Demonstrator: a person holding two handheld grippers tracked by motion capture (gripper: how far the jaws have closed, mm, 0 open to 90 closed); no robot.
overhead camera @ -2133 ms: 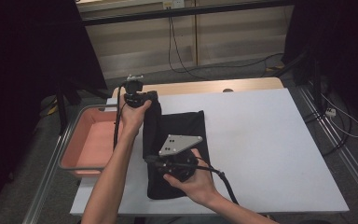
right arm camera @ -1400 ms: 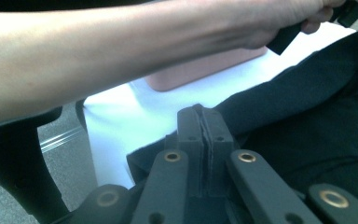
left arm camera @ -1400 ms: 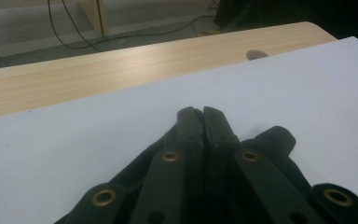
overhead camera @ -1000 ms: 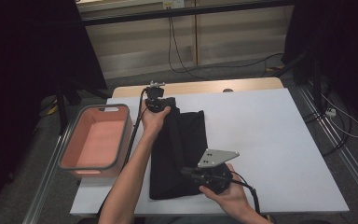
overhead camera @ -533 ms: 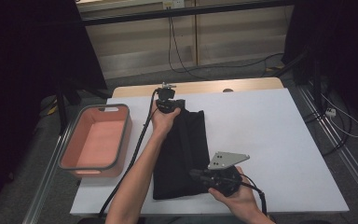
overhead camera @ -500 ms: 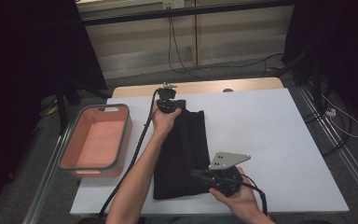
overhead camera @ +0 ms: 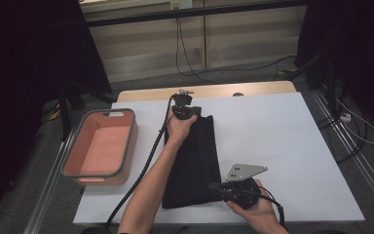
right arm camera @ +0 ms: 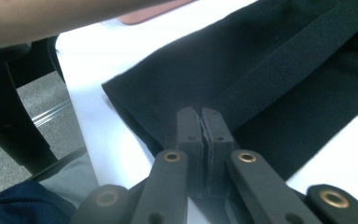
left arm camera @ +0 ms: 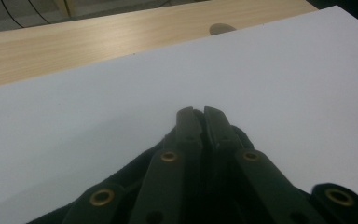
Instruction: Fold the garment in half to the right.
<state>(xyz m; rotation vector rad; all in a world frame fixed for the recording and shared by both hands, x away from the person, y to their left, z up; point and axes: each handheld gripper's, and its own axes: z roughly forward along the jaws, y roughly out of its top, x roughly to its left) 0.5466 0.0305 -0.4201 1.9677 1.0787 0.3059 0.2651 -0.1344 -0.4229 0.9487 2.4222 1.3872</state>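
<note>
A long black cloth [overhead camera: 192,161] lies lengthwise on the white table [overhead camera: 282,146]. My left gripper [overhead camera: 191,113] is at the cloth's far end, held in a hand. In the left gripper view its jaws [left arm camera: 198,113] are pressed together over black cloth [left arm camera: 137,165]. At the cloth's near right corner my right gripper [overhead camera: 215,187] points left. The right gripper view shows that gripper [right arm camera: 200,114] shut on the hem of the cloth [right arm camera: 261,70], with a forearm [right arm camera: 51,18] across the top.
A pink bin [overhead camera: 100,148] with a grey rim stands at the table's left edge. A wooden strip [overhead camera: 253,90] runs along the far edge. Cables trail from both grippers. The white table surface stretches to the right of the cloth.
Both grippers have moved to the right and drawn the cloth away from the bin. The cloth now lies longer and narrower, stretched between them.
</note>
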